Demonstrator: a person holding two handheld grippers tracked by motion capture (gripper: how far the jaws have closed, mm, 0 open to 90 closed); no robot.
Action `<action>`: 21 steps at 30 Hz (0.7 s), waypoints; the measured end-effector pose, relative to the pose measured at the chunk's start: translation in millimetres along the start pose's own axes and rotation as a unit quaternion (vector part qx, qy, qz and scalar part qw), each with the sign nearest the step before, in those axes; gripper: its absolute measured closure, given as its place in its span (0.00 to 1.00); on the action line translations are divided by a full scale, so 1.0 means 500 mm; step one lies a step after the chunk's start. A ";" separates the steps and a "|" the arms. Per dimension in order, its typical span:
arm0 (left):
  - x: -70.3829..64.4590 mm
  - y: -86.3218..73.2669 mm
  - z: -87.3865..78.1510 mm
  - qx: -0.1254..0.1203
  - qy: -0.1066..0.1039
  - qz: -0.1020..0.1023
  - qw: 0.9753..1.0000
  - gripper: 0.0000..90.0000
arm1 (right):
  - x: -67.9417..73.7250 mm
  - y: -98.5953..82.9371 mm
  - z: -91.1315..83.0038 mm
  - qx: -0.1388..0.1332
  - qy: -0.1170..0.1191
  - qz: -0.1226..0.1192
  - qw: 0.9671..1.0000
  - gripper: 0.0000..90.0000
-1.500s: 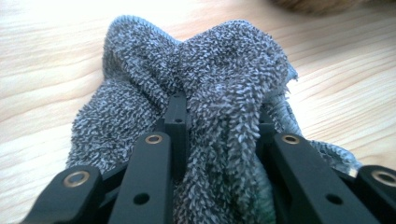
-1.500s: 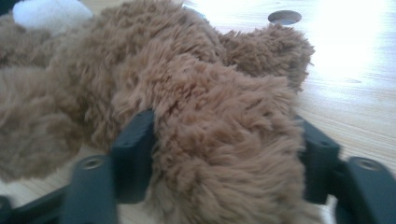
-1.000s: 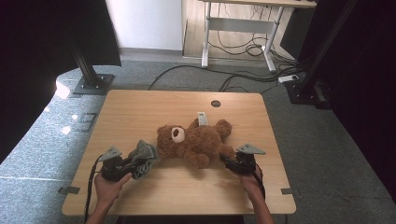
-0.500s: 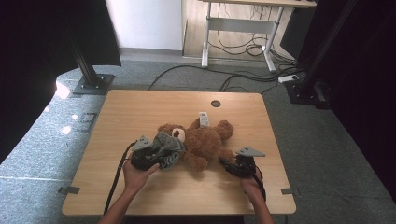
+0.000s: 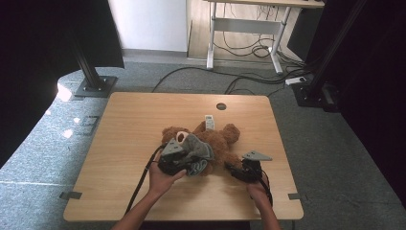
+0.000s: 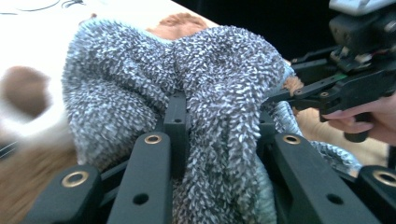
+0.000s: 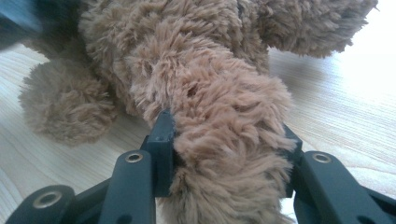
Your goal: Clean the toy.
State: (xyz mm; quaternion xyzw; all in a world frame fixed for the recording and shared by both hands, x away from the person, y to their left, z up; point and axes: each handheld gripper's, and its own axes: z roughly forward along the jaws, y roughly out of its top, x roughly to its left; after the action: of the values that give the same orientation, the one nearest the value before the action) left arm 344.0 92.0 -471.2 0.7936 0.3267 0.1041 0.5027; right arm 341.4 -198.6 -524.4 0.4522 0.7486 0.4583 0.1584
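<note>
So the left claw (image 6: 219, 140) is clamped on a bunched-up grey knit garment (image 6: 154, 88), with the fabric spilling over both jaws in the left gripper view. From above, that left claw (image 5: 178, 160) holds the garment (image 5: 195, 151) right on top of the teddy bear (image 5: 218, 141), over its chest and just right of its head. The right claw (image 7: 224, 154) is closed around one of the bear's limbs, a leg by the look of it, fur squeezed between the jaws in the right gripper view; in the high view it sits at the near right of the bear (image 5: 239, 170).

The bear lies on its back around the middle of the desk (image 5: 139, 115), a white tag (image 5: 209, 122) poking out on the far side.

As for progress, I'd say this is dressing the bear and it's early going. The garment has reached the bear and the leg is pinned to steady it, but the cloth is a crumpled wad, not opened or pulled over any limb or the head. Spreading it and actually threading the bear in is all left, as far as I can tell.
</note>
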 end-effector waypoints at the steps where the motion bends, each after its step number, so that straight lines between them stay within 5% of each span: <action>1: -0.003 0.002 0.013 0.003 -0.002 0.000 1.000 0.76 | -0.001 0.000 0.000 0.000 0.001 0.000 1.000 0.62; 8: -0.013 -0.010 0.054 0.029 0.004 0.015 0.999 0.76 | -0.006 -0.002 -0.002 0.001 0.002 0.001 1.000 0.62; 21: 0.061 -0.047 -0.041 0.033 0.027 -0.010 0.999 0.76 | -0.013 -0.002 -0.001 0.002 0.014 -0.003 1.000 0.61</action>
State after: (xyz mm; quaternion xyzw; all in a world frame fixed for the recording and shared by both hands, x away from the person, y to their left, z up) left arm 347.7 132.5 -487.0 0.8033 0.3511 0.1094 0.4686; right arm 344.2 -204.5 -526.3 0.4437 0.7529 0.4627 0.1487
